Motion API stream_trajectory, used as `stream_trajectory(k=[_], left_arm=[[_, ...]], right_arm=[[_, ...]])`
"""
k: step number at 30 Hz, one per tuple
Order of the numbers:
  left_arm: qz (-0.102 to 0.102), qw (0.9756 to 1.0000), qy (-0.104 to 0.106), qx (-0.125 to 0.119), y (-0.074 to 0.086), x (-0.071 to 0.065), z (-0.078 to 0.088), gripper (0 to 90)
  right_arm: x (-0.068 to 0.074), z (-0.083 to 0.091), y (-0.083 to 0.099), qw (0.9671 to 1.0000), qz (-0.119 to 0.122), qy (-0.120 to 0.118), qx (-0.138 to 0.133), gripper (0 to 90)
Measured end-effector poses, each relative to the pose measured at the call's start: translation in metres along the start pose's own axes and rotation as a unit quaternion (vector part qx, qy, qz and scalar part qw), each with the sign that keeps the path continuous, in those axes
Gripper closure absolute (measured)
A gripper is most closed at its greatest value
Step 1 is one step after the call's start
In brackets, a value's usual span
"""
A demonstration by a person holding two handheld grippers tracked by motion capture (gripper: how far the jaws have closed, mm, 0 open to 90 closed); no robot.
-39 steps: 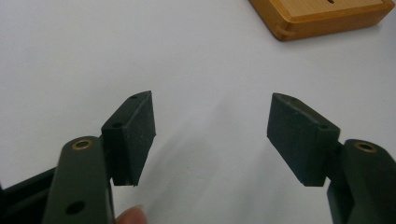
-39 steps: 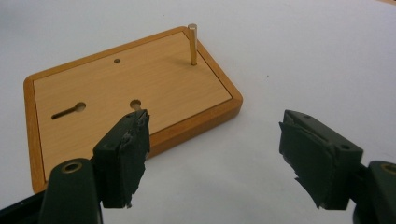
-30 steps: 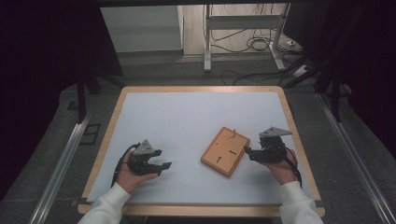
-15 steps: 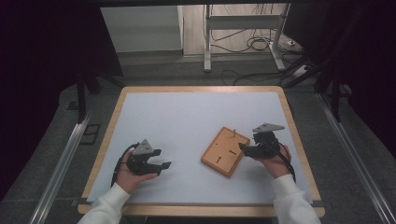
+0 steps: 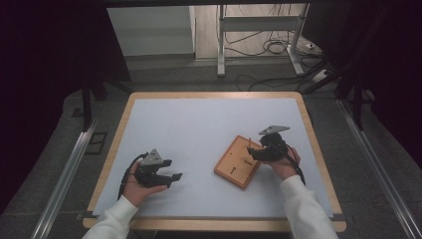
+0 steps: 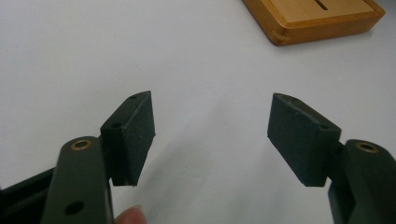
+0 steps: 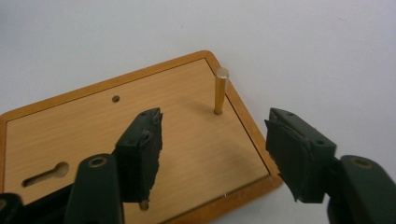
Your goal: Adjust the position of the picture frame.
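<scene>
The right gripper (image 7: 212,149), jaws apart, hovers over the wooden board (image 7: 187,154) near its upright brass peg (image 7: 220,91); the left gripper (image 6: 210,135), also spread, holds nothing.

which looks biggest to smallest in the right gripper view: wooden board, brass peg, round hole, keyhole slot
1. wooden board
2. brass peg
3. keyhole slot, close to the peg in length, so that pair is unsure
4. round hole

White-topped, wood-edged table (image 5: 199,124) — one wooden board (image 5: 238,167) flat on it
</scene>
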State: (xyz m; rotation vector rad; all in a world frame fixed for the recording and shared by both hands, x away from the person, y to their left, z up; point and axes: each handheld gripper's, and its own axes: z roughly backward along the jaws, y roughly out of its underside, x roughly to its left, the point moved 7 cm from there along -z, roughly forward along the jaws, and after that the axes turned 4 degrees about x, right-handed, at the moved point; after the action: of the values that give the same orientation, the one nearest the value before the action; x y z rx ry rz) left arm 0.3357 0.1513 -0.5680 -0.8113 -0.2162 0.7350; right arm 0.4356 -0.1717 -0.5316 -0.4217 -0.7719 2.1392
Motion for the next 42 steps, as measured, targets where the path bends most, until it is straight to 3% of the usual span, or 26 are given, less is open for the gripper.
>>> stream_trajectory(k=[14, 19, 26, 35, 42], left_arm=[[0.003, 1.0000, 0.000, 0.000, 0.001, 0.002, 0.000, 31.5], [0.002, 1.0000, 0.002, 0.002, 0.001, 0.002, 0.000, 31.6], [0.003, 1.0000, 0.003, 0.003, 0.002, 0.002, -0.001, 31.6], [0.001, 1.0000, 0.004, 0.005, 0.002, 0.003, 0.000, 31.6], [0.002, 1.0000, 0.003, 0.006, 0.002, 0.003, -0.001, 31.6]], right_arm=[[-0.003, -0.025, -0.014, 0.9997, 0.011, -0.006, 0.021, 55.9], [-0.004, -0.032, -0.015, 0.9997, -0.003, -0.016, 0.018, 61.3], [-0.006, -0.037, -0.012, 0.9998, -0.001, -0.011, 0.017, 82.8], [-0.009, -0.036, -0.011, 0.9995, -0.021, -0.021, 0.006, 84.3], [-0.002, -0.027, -0.016, 0.9998, 0.003, -0.018, -0.005, 84.3]])
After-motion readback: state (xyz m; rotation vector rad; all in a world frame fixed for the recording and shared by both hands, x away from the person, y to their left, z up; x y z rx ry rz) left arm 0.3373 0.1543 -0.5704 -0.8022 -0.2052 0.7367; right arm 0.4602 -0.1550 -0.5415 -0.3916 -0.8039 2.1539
